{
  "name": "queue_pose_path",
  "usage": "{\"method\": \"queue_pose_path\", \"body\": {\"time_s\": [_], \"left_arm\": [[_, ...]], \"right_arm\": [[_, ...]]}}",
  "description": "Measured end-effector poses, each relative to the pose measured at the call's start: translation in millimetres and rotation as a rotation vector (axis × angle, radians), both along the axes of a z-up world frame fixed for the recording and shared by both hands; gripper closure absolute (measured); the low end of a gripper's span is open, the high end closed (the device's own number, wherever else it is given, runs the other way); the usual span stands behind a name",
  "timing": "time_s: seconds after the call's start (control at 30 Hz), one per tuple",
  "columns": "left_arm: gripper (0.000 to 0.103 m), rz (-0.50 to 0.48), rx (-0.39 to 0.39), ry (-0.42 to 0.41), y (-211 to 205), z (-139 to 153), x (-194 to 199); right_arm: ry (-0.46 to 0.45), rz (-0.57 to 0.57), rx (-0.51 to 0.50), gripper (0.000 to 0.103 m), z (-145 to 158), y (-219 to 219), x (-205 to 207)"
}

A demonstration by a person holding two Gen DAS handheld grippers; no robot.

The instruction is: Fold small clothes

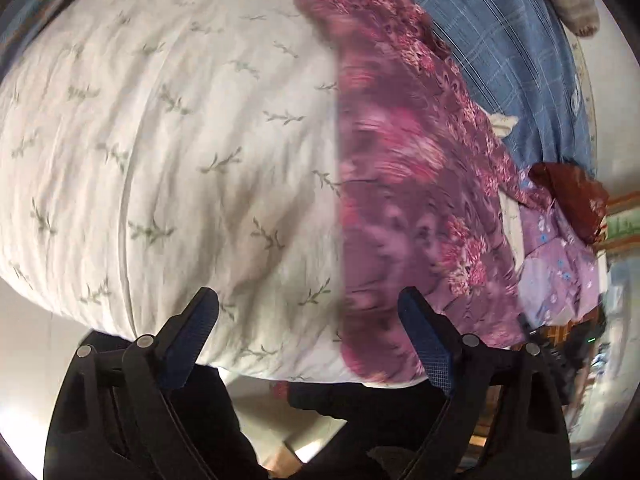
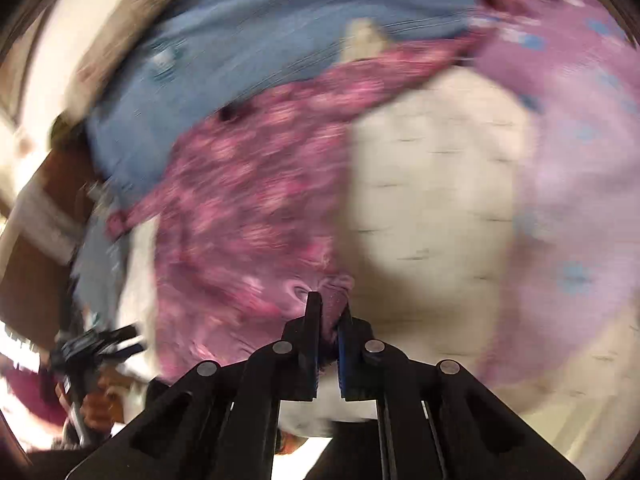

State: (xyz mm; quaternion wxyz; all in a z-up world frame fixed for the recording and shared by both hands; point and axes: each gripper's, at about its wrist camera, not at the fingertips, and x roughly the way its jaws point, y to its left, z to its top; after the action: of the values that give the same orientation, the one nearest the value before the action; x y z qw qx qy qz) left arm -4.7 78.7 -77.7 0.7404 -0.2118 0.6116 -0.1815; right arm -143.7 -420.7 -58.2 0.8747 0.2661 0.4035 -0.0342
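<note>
The left gripper (image 1: 308, 336) is held with its two fingers wide apart, and nothing is seen between them. The blue pads (image 1: 428, 344) on the fingers carry a fine grid texture. In front of this gripper a white quilt (image 1: 160, 140) is spread, soft and wrinkled, printed with small green leaf sprigs. Over the right part of the quilt the magenta floral garment (image 1: 400, 184) is laid; its cloth looks thin and is covered with pink flower patterns. Its straight edge runs down across the quilt.

In the right wrist view, which is strongly blurred, the right gripper (image 2: 329, 320) is closed on a bunched corner of the magenta floral garment (image 2: 248, 200); the cloth is pinched between the two fingers. From there the garment extends away to the upper left over the quilt (image 2: 432, 184).

Beyond the garment a blue checked sheet (image 1: 500, 48) is seen. A lilac cloth with blue flowers (image 1: 560, 264) lies beside the garment, and a dark red bundle (image 1: 568, 196) rests at its far end.
</note>
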Motion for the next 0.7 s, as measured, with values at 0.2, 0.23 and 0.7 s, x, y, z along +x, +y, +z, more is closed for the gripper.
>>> {"method": "queue_pose_path", "body": {"time_s": [0.2,0.23,0.7], "left_arm": [[0.011,-0.044,-0.086,0.070,-30,-21,-6],[0.011,-0.055,-0.086,0.074,-38,-24,-6],[0.097,0.027,-0.093,-0.061,-3,41,-12]], "right_arm": [[0.066,-0.053,0.055,0.097,-34,-12,-4],[0.067,-0.049,0.052,0.097,-34,-11,-3],[0.013,0.010,0.121,0.097,-24,2,0]]}}
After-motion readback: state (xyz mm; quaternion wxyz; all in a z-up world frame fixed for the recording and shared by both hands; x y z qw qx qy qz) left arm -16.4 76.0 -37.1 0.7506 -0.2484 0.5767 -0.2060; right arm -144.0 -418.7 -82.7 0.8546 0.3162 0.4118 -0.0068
